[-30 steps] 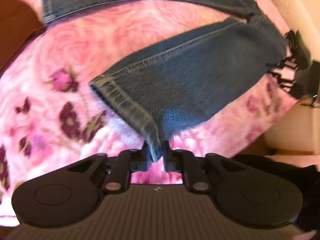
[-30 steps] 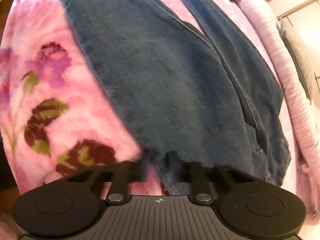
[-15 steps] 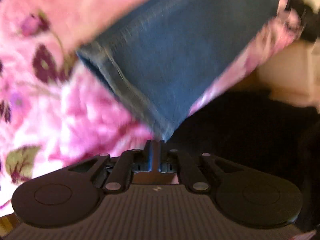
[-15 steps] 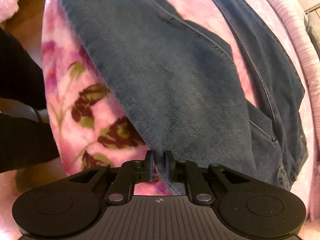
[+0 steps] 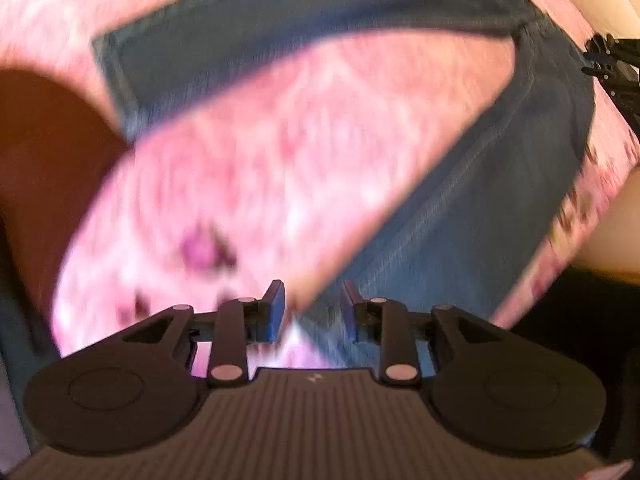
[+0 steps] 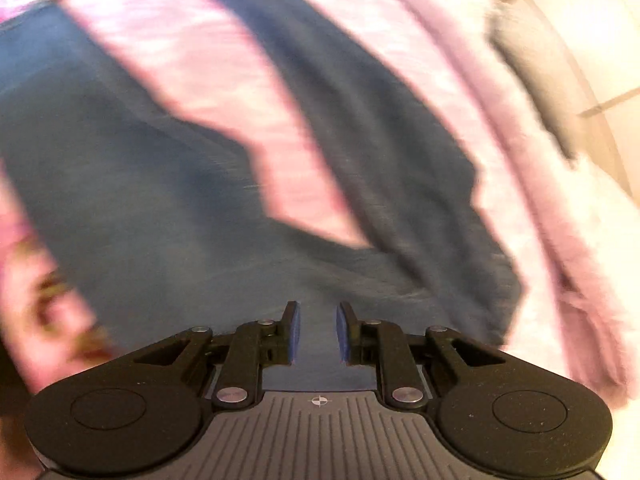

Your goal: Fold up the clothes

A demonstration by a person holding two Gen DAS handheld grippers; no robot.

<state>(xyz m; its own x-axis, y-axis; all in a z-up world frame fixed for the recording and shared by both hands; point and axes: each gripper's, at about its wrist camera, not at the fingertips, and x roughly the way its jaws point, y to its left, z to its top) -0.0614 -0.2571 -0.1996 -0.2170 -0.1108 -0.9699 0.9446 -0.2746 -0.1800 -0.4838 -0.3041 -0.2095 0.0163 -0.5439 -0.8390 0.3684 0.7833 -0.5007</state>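
Blue jeans (image 5: 480, 220) lie spread on a pink flowered blanket (image 5: 300, 140), the two legs forking apart; the far leg (image 5: 280, 32) runs across the top. My left gripper (image 5: 313, 286) hovers over the near leg's edge, its jaws opening, with no cloth pressed between the pads. In the right wrist view the jeans (image 6: 160, 208) fill the middle, with a strip of blanket (image 6: 224, 72) between the legs. My right gripper (image 6: 317, 305) hangs above the denim with its jaws slightly apart and nothing between them. Both views are blurred by motion.
Brown floor (image 5: 48, 140) shows beyond the blanket's left edge. A black device (image 5: 612, 68) sits at the upper right of the left wrist view. Lilac bedding (image 6: 500, 128) and a grey pillow (image 6: 532, 80) lie along the right side, with a pale cupboard (image 6: 580, 20) behind.
The left gripper has let go of the jeans hem and its jaws have parted. The right gripper has released the jeans edge, opened a little and risen. Both views have shifted.
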